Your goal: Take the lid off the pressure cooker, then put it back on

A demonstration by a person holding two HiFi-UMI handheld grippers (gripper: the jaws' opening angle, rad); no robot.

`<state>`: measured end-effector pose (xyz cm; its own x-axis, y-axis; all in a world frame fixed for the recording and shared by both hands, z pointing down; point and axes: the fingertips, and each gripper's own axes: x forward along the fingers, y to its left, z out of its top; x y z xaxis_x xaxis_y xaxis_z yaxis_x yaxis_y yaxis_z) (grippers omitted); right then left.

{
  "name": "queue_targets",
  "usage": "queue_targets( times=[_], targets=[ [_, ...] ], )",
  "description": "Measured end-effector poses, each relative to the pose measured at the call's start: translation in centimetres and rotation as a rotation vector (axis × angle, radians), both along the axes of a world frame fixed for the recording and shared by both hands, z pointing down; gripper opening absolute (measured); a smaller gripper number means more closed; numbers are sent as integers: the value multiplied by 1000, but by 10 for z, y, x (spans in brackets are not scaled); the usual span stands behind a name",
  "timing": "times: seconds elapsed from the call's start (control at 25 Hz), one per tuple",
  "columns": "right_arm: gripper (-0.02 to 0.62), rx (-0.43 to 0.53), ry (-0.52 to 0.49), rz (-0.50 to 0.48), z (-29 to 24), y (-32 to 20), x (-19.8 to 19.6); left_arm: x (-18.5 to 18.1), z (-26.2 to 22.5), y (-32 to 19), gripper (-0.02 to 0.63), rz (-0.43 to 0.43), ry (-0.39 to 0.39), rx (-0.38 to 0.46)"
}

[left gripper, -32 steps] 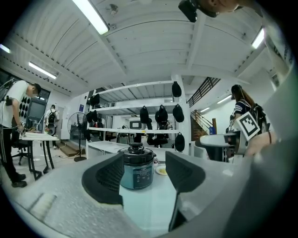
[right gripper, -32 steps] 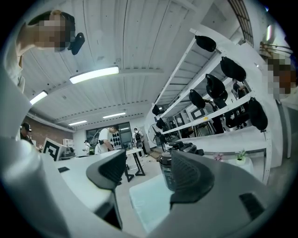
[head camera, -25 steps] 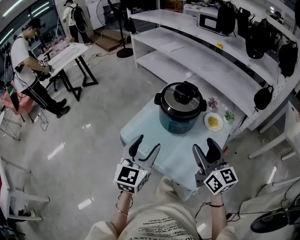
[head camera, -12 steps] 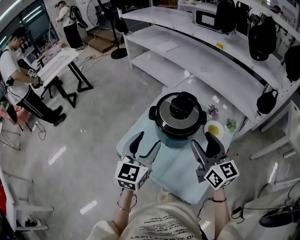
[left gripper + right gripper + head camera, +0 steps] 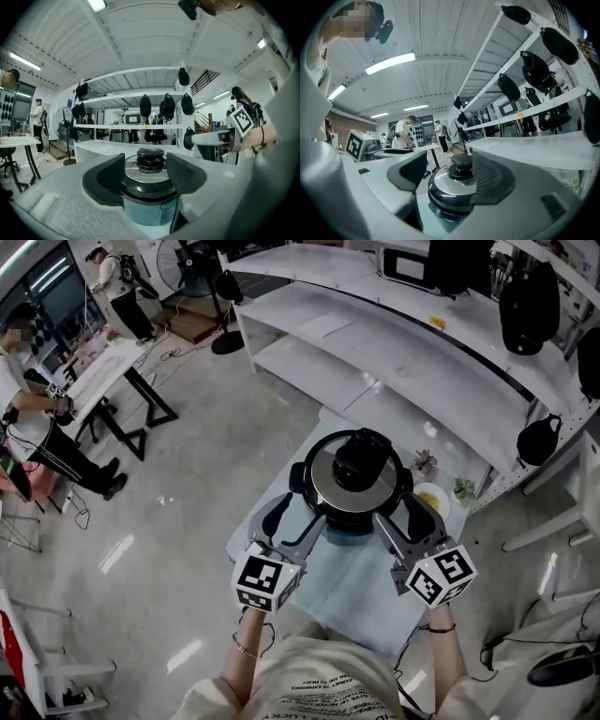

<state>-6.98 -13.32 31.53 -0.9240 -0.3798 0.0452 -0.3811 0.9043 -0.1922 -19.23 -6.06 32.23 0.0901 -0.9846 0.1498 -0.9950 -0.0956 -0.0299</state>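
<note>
The pressure cooker [image 5: 149, 208] is seen at the frame's centre on the pale blue table [image 5: 342, 592]. Its lid [image 5: 328, 482] is seated, so no step is judged done. The left gripper [image 5: 292, 524] and right gripper [image 5: 406, 521] are held near its lower edge, jaws spread and empty. Lifting and refitting remain.

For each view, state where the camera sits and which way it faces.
Head view: on the person's head, steeply down at the pressure cooker; forearms, left gripper and right gripper show.
Left gripper view: on the left gripper, facing along its open jaws at the cooker; the right gripper shows.
Right gripper view: on the right gripper, likewise facing the cooker; the left gripper shows.
Shared: the lid between open jaws.
</note>
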Motion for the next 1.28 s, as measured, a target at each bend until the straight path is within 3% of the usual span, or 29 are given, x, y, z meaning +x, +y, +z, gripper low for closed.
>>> queue_targets(
  times=[0.48, 0.72, 0.92, 1.28],
  targets=[
    [298, 5, 52, -31, 3, -42, -29, -6, -1, -74, 282, 272, -106, -56],
    [305, 2, 117, -68, 12, -52, -43, -2, 11, -104, 295, 498, -143, -101],
    [308, 4, 179, -145, 22, -59, -56, 3, 24, -122, 295, 716, -225, -146],
    [313, 23, 279, -203, 38, -68, -73, 15, 40, -137, 295, 981, -324, -189]
  ],
)
